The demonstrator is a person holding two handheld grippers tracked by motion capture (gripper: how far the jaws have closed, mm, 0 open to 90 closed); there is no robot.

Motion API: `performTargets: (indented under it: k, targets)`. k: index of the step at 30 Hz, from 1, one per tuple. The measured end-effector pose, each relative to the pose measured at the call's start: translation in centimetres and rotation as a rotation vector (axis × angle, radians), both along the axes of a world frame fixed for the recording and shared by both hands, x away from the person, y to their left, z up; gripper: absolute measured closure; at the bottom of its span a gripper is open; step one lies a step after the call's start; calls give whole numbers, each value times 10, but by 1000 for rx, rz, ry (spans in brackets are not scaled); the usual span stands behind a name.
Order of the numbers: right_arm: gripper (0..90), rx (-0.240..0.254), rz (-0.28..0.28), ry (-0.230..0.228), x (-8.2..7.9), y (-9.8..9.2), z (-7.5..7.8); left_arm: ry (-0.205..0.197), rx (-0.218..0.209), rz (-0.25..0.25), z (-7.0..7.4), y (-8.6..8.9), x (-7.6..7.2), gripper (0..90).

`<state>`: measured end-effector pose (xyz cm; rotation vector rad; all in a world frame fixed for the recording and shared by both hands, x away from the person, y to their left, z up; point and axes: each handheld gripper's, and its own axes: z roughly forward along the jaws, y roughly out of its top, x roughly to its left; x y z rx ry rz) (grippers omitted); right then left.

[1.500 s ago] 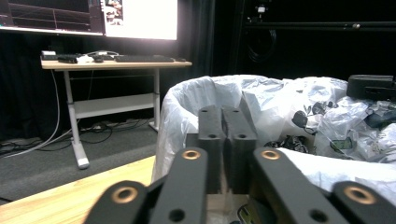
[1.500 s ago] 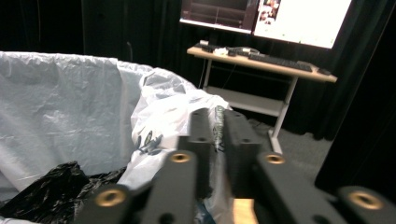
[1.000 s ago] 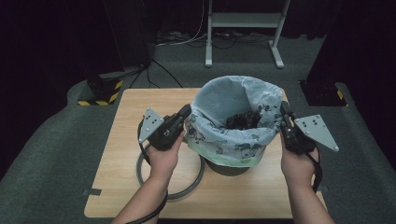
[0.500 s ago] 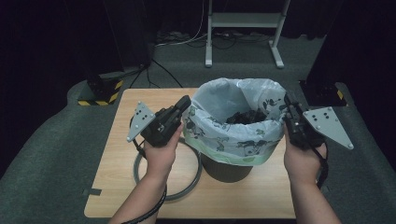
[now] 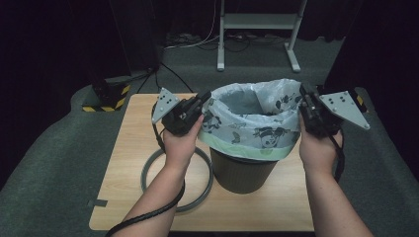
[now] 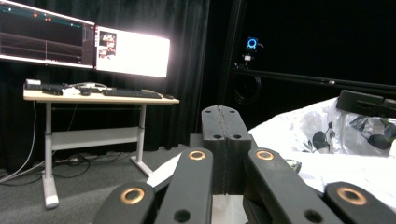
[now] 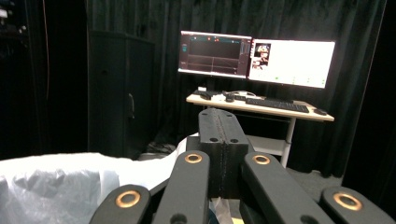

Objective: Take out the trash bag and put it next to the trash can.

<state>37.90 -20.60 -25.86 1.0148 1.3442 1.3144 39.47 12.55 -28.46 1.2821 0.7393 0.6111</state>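
Each tool, left tool (image 5: pixel 201 100) and right tool (image 5: pixel 302 97), is clenched on the rim of the printed bin liner (image 5: pixel 252 121), held above the dark bin (image 5: pixel 242 170) on the table (image 5: pixel 131 133). Uneven pulling could tear the thin plastic (or tip the bin).
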Motion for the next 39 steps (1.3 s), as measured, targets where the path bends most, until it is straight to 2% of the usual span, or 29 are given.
performTargets:
  k: [2,6,9,12,14,16,21,26,34,39]
  targets:
    - [900,1,-1,-14,1,-1,6,-17,6,-2,9,-1,0,900]
    - [900,9,4,-55,-4,-3,21,-66,-16,-15,24,-3,-8,900]
    - [900,29,24,-97,-19,-7,29,-115,-13,-27,28,0,-25,900]
    - [900,29,45,-132,-40,-8,27,-133,-20,-30,24,9,-43,900]
    - [900,33,56,-148,-54,-7,23,-127,-6,-25,17,13,-55,900]
    - [899,45,58,-157,-67,-5,18,-118,27,-13,10,18,-64,900]
    - [899,62,58,-178,-89,6,5,-67,10,0,-8,33,-78,900]
    - [899,71,70,-189,-96,28,4,-46,-22,-2,-17,39,-80,900]
    - [899,-13,137,-187,-102,87,12,-17,8,-24,-27,36,-71,900]
    - [899,-63,191,-176,-108,119,3,4,16,-48,-32,34,-69,900]
